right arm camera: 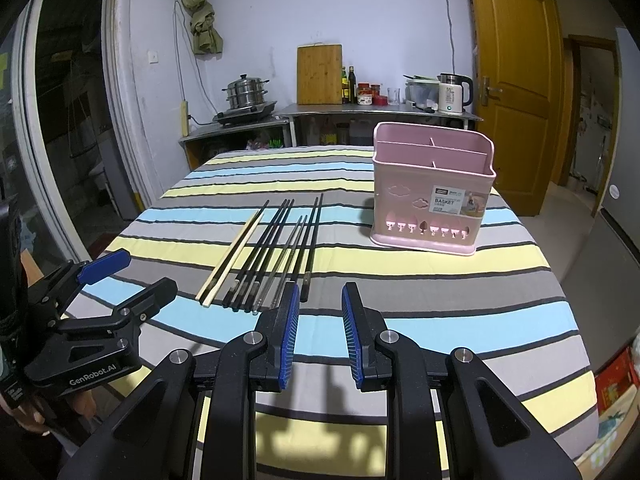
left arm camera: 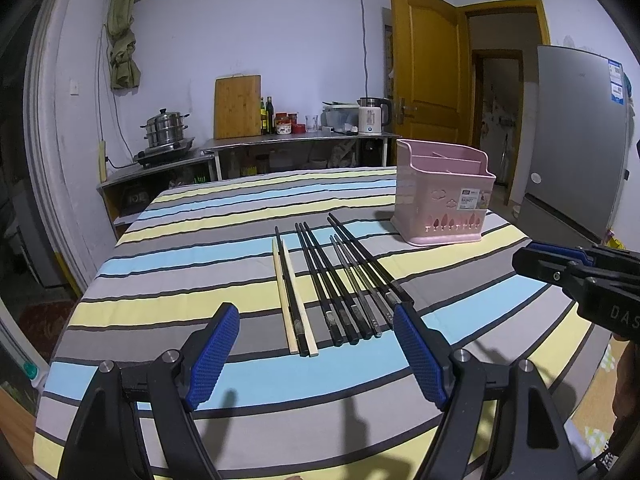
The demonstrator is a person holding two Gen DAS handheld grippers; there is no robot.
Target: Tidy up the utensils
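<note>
- The table (left arm camera: 168, 248) wears a cloth striped in blue, yellow and grey, and both grippers hang over its near edge with nothing in them.
- The left gripper (left arm camera: 316, 316) has its jaws spread wide; seen from behind it, the near ends of most of the chopsticks lie on the cloth between its blue pads (left arm camera: 214, 354).
- The right gripper (right arm camera: 320, 294) has its jaws set narrower, with only bare cloth in the gap. It sits just to the right of the chopstick ends.
- The chopsticks (right arm camera: 272, 248) lie side by side in a loose row: a pale wooden pair (left arm camera: 286, 300) on the left with one dark stick lying between its two, then black and grey ones to the right.
- A pink basket (right arm camera: 430, 200) stands upright further back on the right, well apart from the sticks. It has dividers inside and its visible compartments look empty.
- Against the far wall there is a cutting board (right arm camera: 319, 75) and a kettle (right arm camera: 454, 94).
</note>
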